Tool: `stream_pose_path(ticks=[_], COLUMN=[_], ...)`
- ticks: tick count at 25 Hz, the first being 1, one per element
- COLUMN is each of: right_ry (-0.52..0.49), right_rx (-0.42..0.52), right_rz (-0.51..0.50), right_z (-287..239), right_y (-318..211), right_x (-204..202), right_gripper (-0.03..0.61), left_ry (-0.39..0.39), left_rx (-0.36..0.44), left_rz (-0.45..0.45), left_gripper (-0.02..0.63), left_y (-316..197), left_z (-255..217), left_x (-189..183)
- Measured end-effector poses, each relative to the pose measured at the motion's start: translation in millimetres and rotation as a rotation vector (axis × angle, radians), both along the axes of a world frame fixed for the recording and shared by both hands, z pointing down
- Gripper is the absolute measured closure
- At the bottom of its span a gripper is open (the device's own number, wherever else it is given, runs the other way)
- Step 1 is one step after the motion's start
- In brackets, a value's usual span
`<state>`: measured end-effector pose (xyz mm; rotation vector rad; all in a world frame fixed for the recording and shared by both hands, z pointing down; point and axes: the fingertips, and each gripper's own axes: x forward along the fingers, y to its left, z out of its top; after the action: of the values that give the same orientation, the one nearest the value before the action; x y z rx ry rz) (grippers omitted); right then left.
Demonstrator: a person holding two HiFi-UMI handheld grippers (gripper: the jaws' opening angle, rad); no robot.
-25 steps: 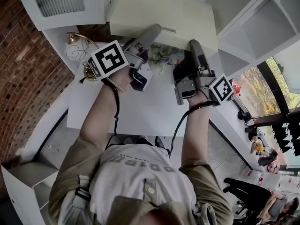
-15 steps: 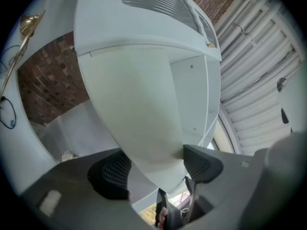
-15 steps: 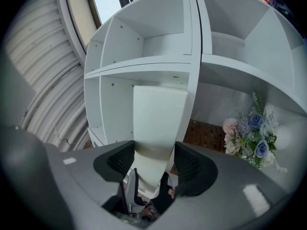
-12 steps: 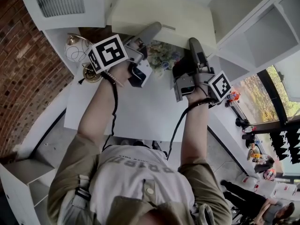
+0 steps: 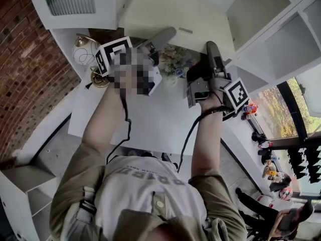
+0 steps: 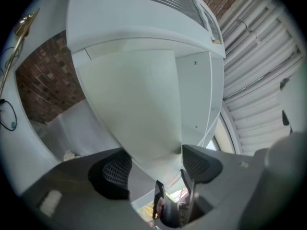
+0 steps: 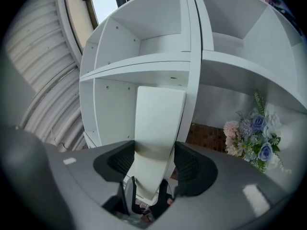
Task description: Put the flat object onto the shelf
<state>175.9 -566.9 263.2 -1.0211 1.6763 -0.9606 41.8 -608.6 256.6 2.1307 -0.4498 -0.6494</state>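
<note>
Left gripper (image 6: 154, 166), just tightening, and right gripper (image 7: 152, 164) pinch the flat panel (image 5: 170, 14); keep it level, easing toward the shelf (image 5: 281, 29) at two o'clock.

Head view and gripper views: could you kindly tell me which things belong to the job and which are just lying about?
In the job: flat cream-white board, gripped by left gripper, whose jaws have just been closing, and right gripper; white cubby shelf unit.
Lying about: pink-and-blue flower bouquet; gold-framed glass globe ornament; white table.
</note>
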Motion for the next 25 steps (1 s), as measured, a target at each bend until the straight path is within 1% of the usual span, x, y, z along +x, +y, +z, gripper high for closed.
stream_pose_path(ticks=[6, 8, 10, 11, 16, 25], right_ry=[0.007, 0.008, 0.008, 0.01, 0.018, 0.02], right_rx=[-0.009, -0.011, -0.014, -0.015, -0.022, -0.04], right_rz=[0.049, 0.063, 0.074, 0.078, 0.093, 0.103], right_z=[0, 0, 0, 0, 0, 0], right_y=[-1, -1, -2, -2, -2, -8], right_x=[5, 6, 6, 6, 7, 11], right_gripper=[0.318, 0.318, 0.318, 0.318, 0.319, 0.319], left_ry=[-0.009, -0.012, -0.016, -0.017, -0.028, -0.036], left_rx=[0.035, 0.028, 0.009, 0.0, 0.002, -0.025], left_rz=[0.007, -0.005, -0.028, -0.037, -0.049, -0.07], left_gripper=[0.268, 0.27, 0.313, 0.322, 0.324, 0.327], left_y=[13, 12, 8, 5, 1, -10], left_z=[1, 3, 8, 10, 10, 11], left_x=[-4, -8, -14, -16, -18, -15])
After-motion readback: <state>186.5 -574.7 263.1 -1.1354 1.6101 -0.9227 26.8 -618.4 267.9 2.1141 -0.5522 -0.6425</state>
